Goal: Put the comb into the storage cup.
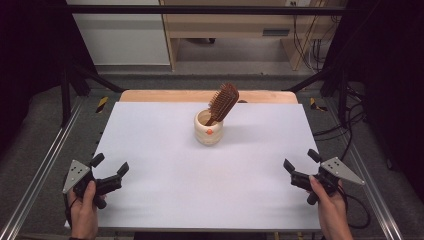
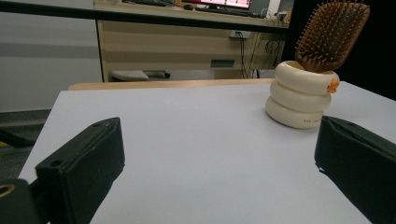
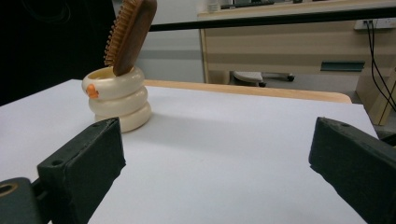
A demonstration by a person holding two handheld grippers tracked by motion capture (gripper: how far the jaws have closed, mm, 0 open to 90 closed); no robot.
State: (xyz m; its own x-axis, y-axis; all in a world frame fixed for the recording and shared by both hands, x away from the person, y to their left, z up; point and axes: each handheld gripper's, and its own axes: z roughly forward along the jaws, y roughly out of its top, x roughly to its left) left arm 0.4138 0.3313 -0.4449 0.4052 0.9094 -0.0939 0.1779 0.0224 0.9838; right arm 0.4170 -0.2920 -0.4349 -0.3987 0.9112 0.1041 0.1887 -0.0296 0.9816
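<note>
A cream ribbed cup (image 1: pixel 208 130) with a small orange mark stands toward the far middle of the white table (image 1: pixel 165 165). A brown wooden hairbrush (image 1: pixel 223 102) stands in it, handle down, head leaning to the right. My left gripper (image 1: pixel 110 164) rests open at the near left, held by a hand, with nothing between its jaws. At the near right, my right gripper (image 1: pixel 300 160) is also open and empty. The left gripper view has the cup (image 2: pixel 300 94) and brush (image 2: pixel 330 36) ahead to the right. From the right gripper, the cup (image 3: pixel 118 98) and brush (image 3: pixel 132 36) sit ahead to the left.
A wooden board edge (image 1: pixel 150 96) runs along the table's far side. Metal rails (image 1: pixel 40 175) flank the table. Beyond stand a wooden desk (image 1: pixel 230 25) and hanging cables (image 1: pixel 312 47).
</note>
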